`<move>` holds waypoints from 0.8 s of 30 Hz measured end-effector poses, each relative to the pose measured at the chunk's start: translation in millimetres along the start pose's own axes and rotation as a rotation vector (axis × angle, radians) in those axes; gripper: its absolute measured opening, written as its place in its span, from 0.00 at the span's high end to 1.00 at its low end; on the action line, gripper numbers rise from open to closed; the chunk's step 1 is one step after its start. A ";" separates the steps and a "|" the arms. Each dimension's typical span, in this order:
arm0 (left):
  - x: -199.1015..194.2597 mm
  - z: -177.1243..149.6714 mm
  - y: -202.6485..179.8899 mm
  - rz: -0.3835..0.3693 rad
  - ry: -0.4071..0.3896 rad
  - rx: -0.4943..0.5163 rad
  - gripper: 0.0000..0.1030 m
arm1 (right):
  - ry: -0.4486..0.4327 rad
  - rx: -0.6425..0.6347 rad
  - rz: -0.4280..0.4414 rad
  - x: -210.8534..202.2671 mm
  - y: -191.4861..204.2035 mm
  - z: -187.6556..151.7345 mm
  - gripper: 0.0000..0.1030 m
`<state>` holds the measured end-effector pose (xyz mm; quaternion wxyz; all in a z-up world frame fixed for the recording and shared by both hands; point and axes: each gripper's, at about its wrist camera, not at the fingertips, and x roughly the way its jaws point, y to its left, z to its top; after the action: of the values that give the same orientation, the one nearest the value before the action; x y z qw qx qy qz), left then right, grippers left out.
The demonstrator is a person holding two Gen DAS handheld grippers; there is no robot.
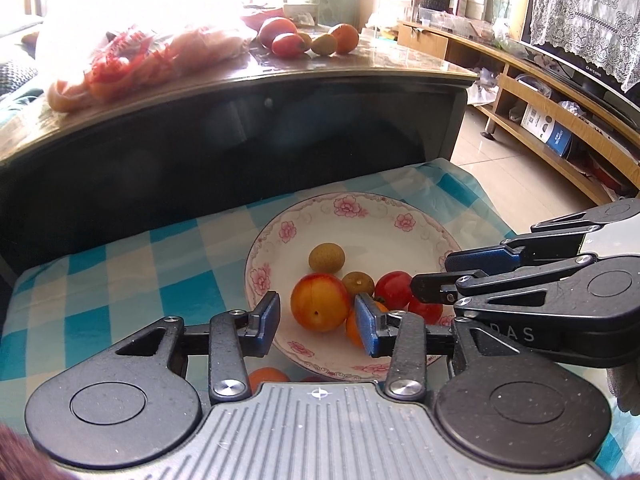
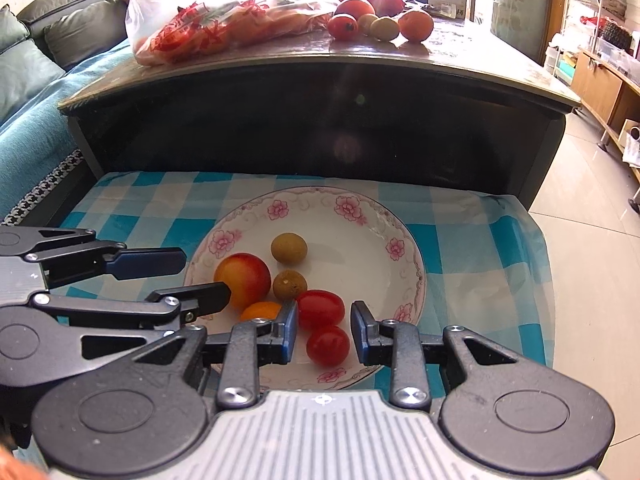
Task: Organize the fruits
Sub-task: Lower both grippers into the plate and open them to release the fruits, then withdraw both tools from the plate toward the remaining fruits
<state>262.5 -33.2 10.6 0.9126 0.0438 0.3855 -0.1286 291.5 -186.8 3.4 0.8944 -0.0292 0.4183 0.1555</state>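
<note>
A floral plate (image 2: 404, 220) sits on a blue checked cloth (image 2: 480, 240) in front of a dark table (image 2: 320, 120). In the plate lie a peach (image 2: 242, 278), 2 brown longans (image 2: 289, 246), 2 red tomatoes (image 2: 320, 309) and a small orange fruit (image 2: 260, 310). The left gripper (image 1: 316, 320) hangs over the plate's near left side with its jaws apart; the peach shows between the blue pads (image 1: 366, 326), which stand clear of it on both sides. The right gripper (image 2: 323, 334) hovers over the near rim with its jaws a little apart and not pressing on anything; the nearer tomato (image 2: 328, 346) shows in the gap, probably lying on the plate below the pads rather than held. An orange (image 1: 267, 377) peeks out beside the plate's near edge, mostly hidden by the left gripper. On the table top rest a plastic bag (image 2: 224, 16) and 5 more fruits (image 2: 416, 26), well apart from the plate.
</note>
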 end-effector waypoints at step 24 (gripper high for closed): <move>-39.2 -42.7 16.8 0.004 0.030 -0.029 0.52 | 0.022 -0.061 0.035 -25.5 47.4 -22.7 0.68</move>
<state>211.2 -1.6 8.4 0.9075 0.0334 0.4011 -0.1207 245.0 -152.4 11.7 0.8857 -0.0507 0.4236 0.1833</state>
